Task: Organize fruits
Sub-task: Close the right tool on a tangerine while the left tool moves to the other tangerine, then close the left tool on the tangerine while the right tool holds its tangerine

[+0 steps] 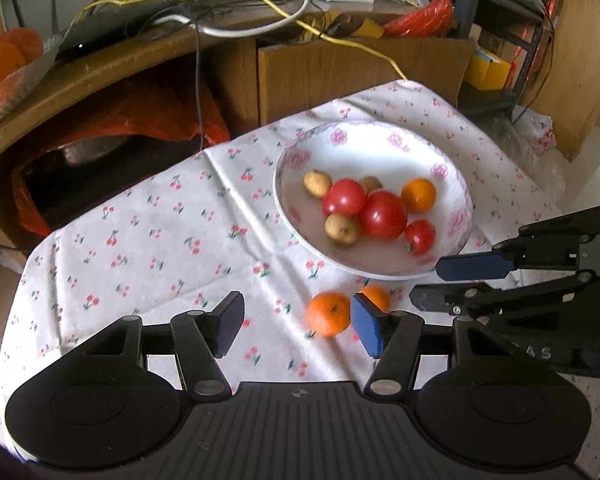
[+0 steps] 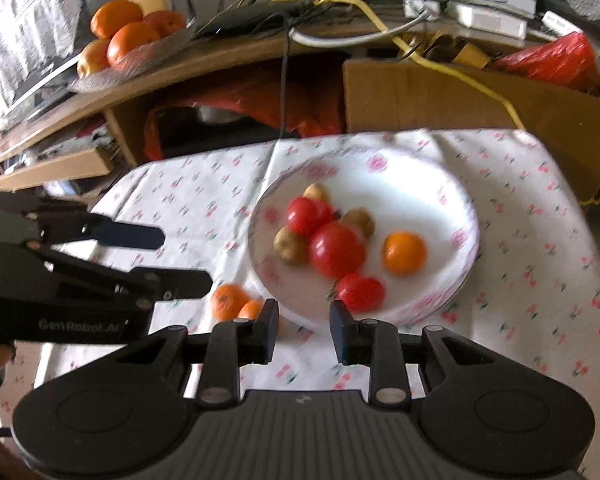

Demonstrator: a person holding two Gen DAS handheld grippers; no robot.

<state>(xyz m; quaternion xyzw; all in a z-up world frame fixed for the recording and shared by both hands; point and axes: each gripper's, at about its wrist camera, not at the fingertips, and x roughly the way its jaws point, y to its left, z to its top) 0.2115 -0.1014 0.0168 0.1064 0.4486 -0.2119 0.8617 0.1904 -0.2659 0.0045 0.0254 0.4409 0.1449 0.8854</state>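
We hold our left gripper (image 1: pixel 298 324) with fingers apart, nothing between them; two oranges (image 1: pixel 328 314) lie on the cherry-print cloth (image 1: pixel 140 240) just past its right finger, beside the bowl (image 1: pixel 456 216) holding tomatoes (image 1: pixel 382 214), an orange and brownish fruits; our right gripper (image 2: pixel 304 332) hovers nearly closed, empty.

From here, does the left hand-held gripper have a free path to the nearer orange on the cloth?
Probably yes. The left hand-held gripper stands open with nothing between its fingers, and the nearer orange lies just ahead on the cloth, beside a second orange.
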